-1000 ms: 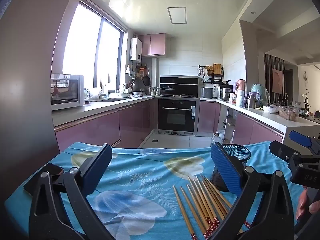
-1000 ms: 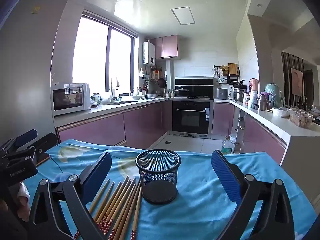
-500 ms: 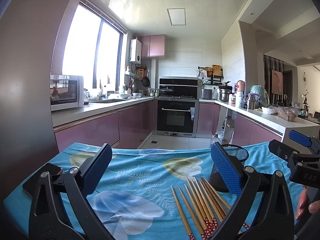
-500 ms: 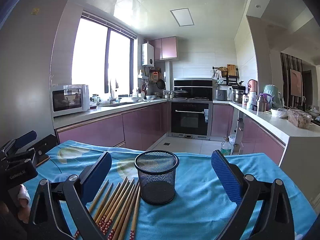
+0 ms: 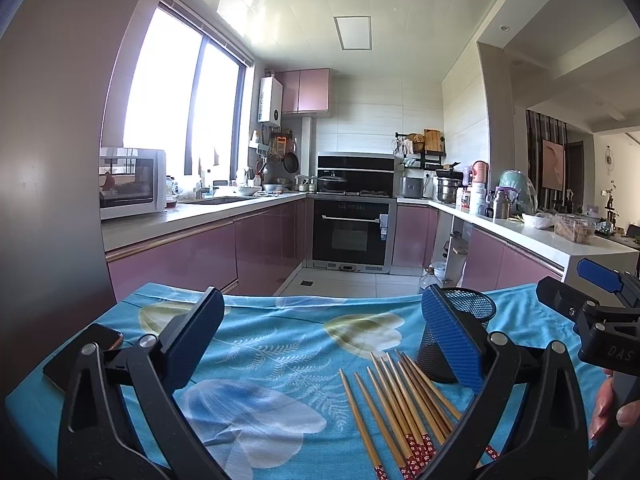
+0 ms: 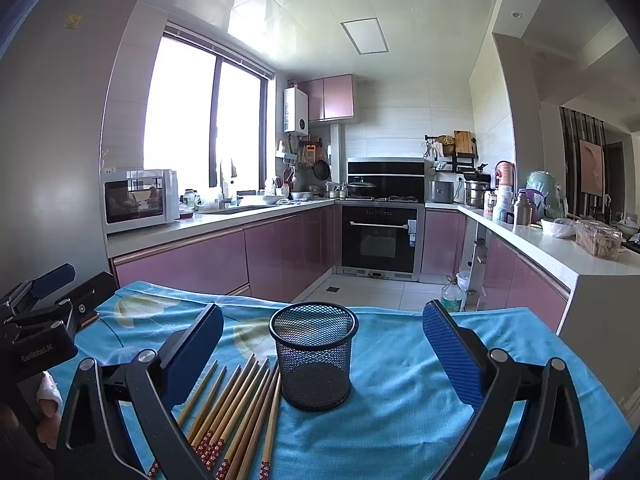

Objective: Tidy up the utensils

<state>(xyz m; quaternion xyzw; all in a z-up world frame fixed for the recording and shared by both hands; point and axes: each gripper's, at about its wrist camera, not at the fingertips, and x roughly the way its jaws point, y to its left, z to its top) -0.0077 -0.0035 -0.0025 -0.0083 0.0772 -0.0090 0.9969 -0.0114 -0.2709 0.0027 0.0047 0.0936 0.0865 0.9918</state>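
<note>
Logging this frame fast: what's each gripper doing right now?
Left gripper: open, holding nothing, above the cloth left of the chopsticks.
Right gripper: open, empty, mesh cup ahead between its fingers.

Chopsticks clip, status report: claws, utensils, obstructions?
Left claw open, right claw open, both empty. Chopsticks flat on cloth beside empty mesh cup. Nothing blocking.

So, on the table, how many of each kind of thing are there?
Chopsticks: about 8 (they overlap, so the count is not exact)
Mesh cup: 1
Phone: 1
Total: about 10
</note>
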